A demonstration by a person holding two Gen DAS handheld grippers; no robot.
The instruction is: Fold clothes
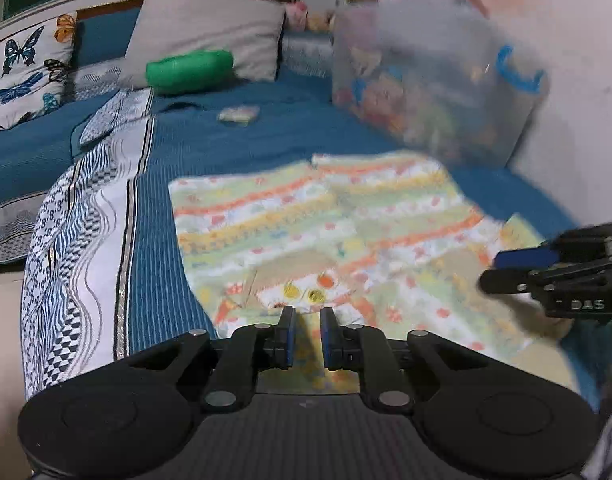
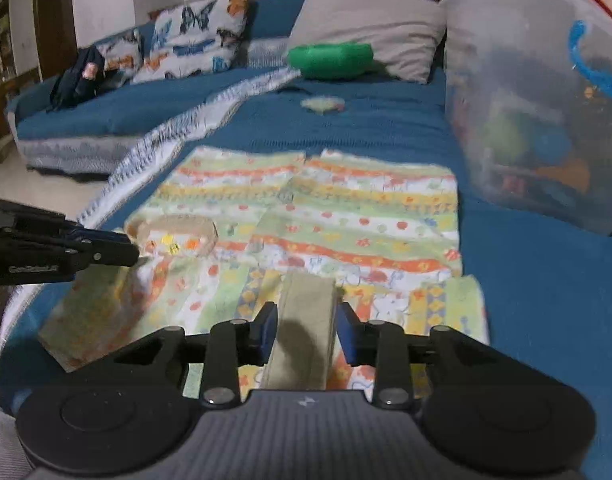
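A small garment with orange, yellow and green stripes lies spread on the blue bedspread; it also shows in the right wrist view. My left gripper sits at the garment's near edge by the neckline, its jaws a narrow gap apart, with cloth between them. My right gripper is at the near right part of the garment, its jaws wider apart around a raised fold of cloth. Each gripper shows in the other view: the right one at right, the left one at left.
A clear plastic bin full of toys stands on the bed at the back right, close to the garment and the wall. A patterned white sheet lies left. Pillows and a green roll lie at the back.
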